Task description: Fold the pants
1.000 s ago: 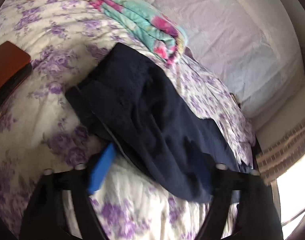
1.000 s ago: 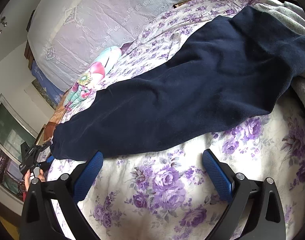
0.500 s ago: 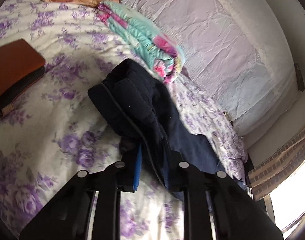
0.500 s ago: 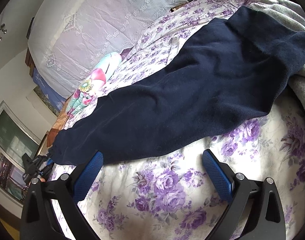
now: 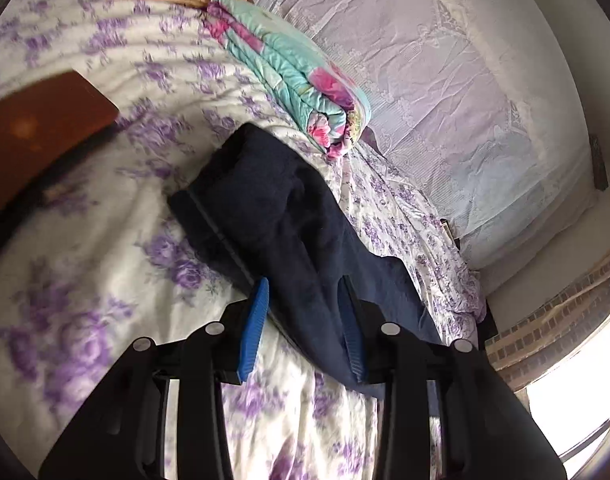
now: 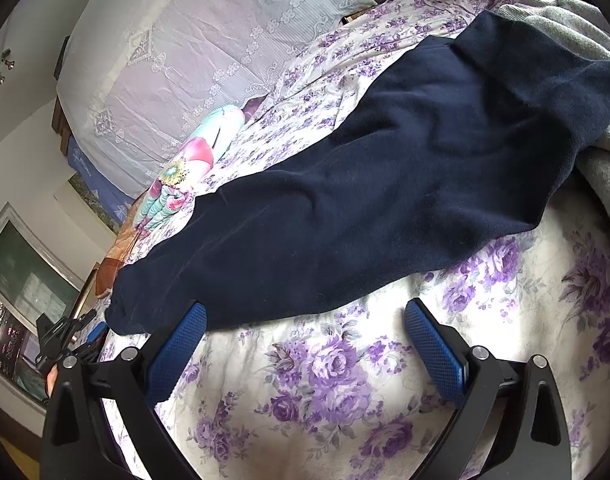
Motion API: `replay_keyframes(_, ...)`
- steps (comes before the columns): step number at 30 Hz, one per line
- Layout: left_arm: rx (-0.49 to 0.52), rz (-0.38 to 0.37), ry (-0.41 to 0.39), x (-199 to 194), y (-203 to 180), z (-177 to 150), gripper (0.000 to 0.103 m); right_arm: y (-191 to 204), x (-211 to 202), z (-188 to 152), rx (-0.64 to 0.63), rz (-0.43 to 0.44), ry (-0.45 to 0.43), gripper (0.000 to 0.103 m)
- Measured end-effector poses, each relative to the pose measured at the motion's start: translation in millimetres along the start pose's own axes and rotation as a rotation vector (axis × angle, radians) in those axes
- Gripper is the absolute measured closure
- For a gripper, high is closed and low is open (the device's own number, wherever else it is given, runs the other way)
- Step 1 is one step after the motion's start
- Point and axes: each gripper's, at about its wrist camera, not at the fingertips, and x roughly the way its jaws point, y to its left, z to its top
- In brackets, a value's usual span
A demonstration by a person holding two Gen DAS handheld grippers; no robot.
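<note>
Dark navy pants (image 6: 385,184) lie stretched across the purple-flowered bed sheet (image 6: 345,380), waist at the right and leg ends at the left. In the left wrist view the leg end of the pants (image 5: 289,216) is bunched and folded over itself. It runs between the fingers of my left gripper (image 5: 303,292), whose jaws are opening. The left blue pad (image 5: 255,328) stands off the cloth. My right gripper (image 6: 305,316) hangs open over the sheet just in front of the pants' near edge, holding nothing. The left gripper (image 6: 65,336) shows small at the pants' far end.
A folded turquoise-and-pink quilt (image 5: 301,80) lies beyond the pants near the lace-covered headboard (image 5: 445,80). A brown flat box (image 5: 37,128) sits on the sheet at the left. A grey garment (image 6: 601,40) lies under the waist end at the right.
My left gripper closed on the pants' leg end, drew it up into a bunch, and has since widened its jaws. The right gripper has stayed where it was, open.
</note>
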Motion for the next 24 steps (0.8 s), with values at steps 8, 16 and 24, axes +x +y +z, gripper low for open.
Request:
replay_keyframes(8,0.046,0.041,0.042,7,-21,-2,0.069,-2,-2,0,0.004,0.009,-0.005,0.003)
replay_keyframes(16,-0.028,0.072,0.1,34,0,-5,0.069,-2,-3,0,0.005,0.01,-0.005,0.003)
replay_keyframes(24,0.029,0.096,0.054,41,-13,-2,0.094,-2,-3,0,0.008,0.014,-0.008,0.003)
